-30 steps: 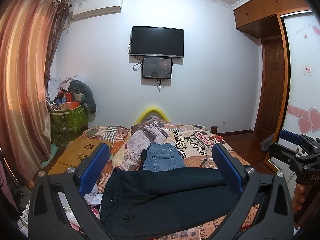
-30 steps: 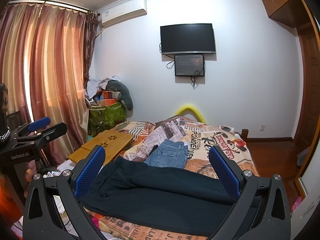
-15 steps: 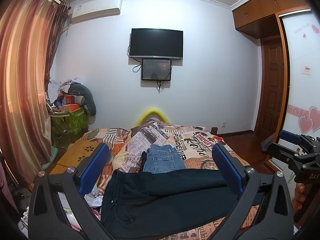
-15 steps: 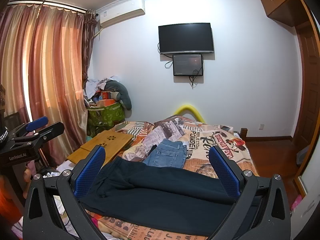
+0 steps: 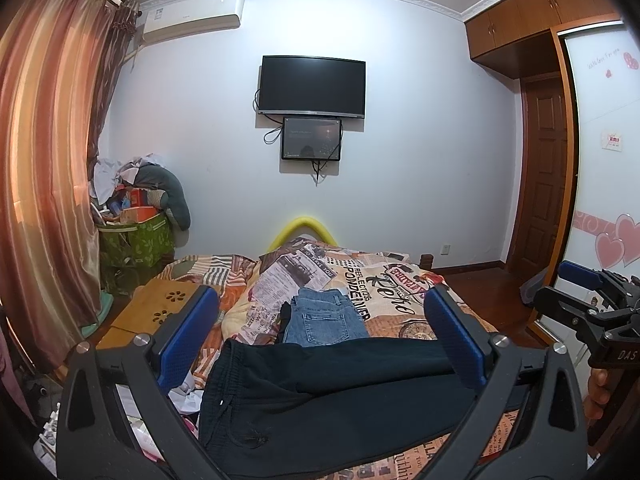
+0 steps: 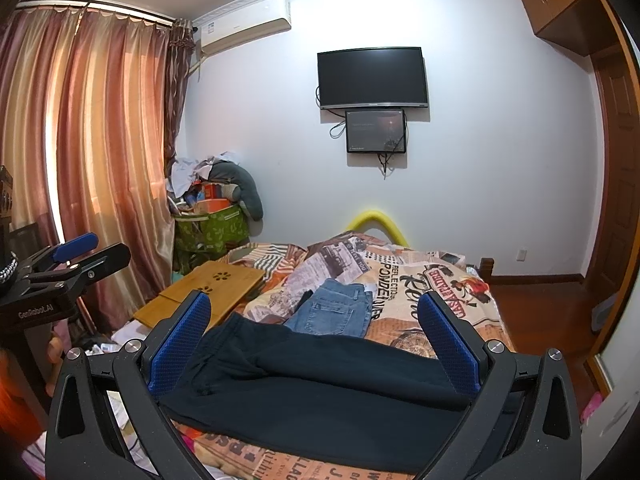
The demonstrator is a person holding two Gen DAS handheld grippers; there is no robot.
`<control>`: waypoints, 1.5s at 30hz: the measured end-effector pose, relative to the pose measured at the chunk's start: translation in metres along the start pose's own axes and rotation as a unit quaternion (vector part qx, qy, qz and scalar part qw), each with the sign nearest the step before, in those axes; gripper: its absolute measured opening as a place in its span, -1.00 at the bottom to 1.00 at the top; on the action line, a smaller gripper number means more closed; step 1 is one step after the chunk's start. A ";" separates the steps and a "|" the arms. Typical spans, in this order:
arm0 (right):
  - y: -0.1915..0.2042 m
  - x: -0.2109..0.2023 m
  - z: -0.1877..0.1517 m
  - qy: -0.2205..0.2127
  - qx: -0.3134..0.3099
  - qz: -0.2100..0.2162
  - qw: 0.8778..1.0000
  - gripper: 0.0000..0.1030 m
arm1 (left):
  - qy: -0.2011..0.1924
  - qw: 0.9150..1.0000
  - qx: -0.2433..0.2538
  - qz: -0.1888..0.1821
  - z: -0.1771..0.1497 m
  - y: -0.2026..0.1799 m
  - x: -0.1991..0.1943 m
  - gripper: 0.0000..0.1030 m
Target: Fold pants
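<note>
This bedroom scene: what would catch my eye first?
Probably the dark pants spread flat across the near end of the bed, with folded blue jeans lying just beyond them on the newspaper-print bedspread. Then the black TV on the far wall, and each open blue-padded tool, left tool and right tool, framing the view.

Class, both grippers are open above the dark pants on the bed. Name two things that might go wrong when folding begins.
1. The folded jeans lie right behind the dark pants, so a gripper might snag both.
2. The pants' near edge reaches the bed's front edge; a tug could pull them off.
</note>
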State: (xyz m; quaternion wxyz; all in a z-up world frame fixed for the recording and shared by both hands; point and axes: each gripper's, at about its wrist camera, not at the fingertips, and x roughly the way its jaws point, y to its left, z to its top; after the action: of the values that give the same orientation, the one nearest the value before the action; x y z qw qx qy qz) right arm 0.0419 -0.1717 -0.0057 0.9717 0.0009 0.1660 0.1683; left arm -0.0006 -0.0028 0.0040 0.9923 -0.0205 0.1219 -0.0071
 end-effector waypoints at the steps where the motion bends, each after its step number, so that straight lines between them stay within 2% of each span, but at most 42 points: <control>1: 0.001 -0.001 0.000 0.000 0.000 0.000 1.000 1.00 | 0.000 1.000 0.000 0.000 0.000 0.000 0.000 1.00; 10: 0.002 0.003 -0.002 0.006 0.003 -0.003 1.000 1.00 | 0.003 1.000 0.001 0.009 -0.002 0.002 0.008 1.00; 20: -0.008 0.035 -0.008 0.040 0.013 -0.015 0.999 1.00 | 0.041 0.999 -0.014 0.013 -0.015 0.019 0.053 1.00; 25: -0.015 0.055 -0.011 0.062 0.018 -0.022 0.998 1.00 | 0.058 0.998 -0.015 0.028 -0.024 0.031 0.084 1.00; 37: -0.037 0.123 -0.022 0.122 0.015 -0.039 0.992 1.00 | 0.092 0.996 -0.009 0.017 -0.047 0.059 0.171 1.00; 45: -0.062 0.187 -0.041 0.184 0.014 -0.042 0.982 0.99 | 0.130 0.990 -0.020 0.044 -0.066 0.092 0.245 1.00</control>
State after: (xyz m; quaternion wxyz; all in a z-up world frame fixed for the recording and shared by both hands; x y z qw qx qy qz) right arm 0.2154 -0.1716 -0.1079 0.9307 -0.0235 0.3440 0.1220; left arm 0.2220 0.0824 -0.1232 0.9669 -0.0336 0.2504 0.0364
